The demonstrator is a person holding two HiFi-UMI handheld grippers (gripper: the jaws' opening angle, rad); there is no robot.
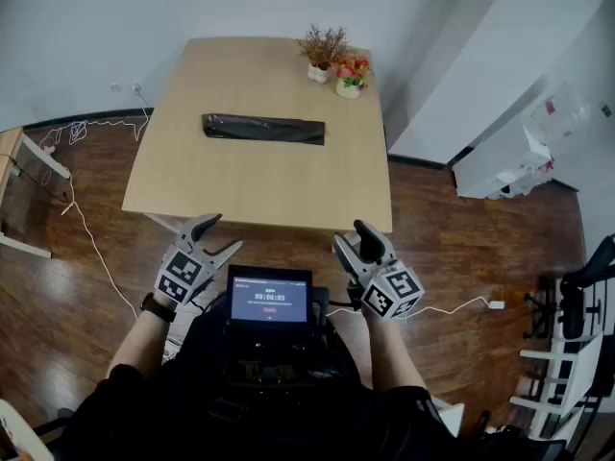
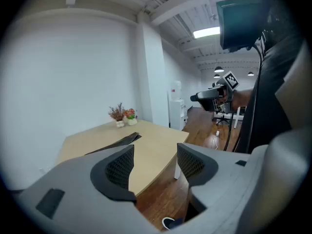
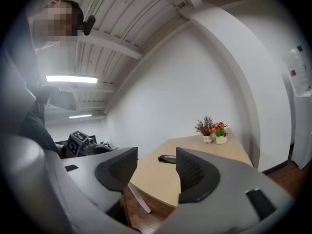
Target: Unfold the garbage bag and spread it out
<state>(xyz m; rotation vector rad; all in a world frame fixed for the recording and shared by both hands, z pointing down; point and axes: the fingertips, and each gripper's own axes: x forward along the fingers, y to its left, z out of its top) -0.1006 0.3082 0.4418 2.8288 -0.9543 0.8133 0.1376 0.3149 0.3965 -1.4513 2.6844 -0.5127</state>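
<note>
On table (image 1: 259,176), far half, centre: garbage bag (image 1: 262,129), black, folded into long flat strip lying crosswise, untouched. Likely light, limp, thin slippery film; layers may cling. Best hold: pinch one short end or loose top-fold edge, other gripper pinning rest. Just off table's near edge: left gripper (image 1: 219,235), jaws parted, empty; right gripper (image 1: 348,235), jaws parted, empty. Table's far right corner: two small flower pots (image 1: 336,73), just beyond bag, could tip once bag spreads. Left of table, on floor: white cable (image 1: 91,229), no obstacle

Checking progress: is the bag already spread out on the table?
No, the bag lies folded in a narrow strip on the table.
</note>
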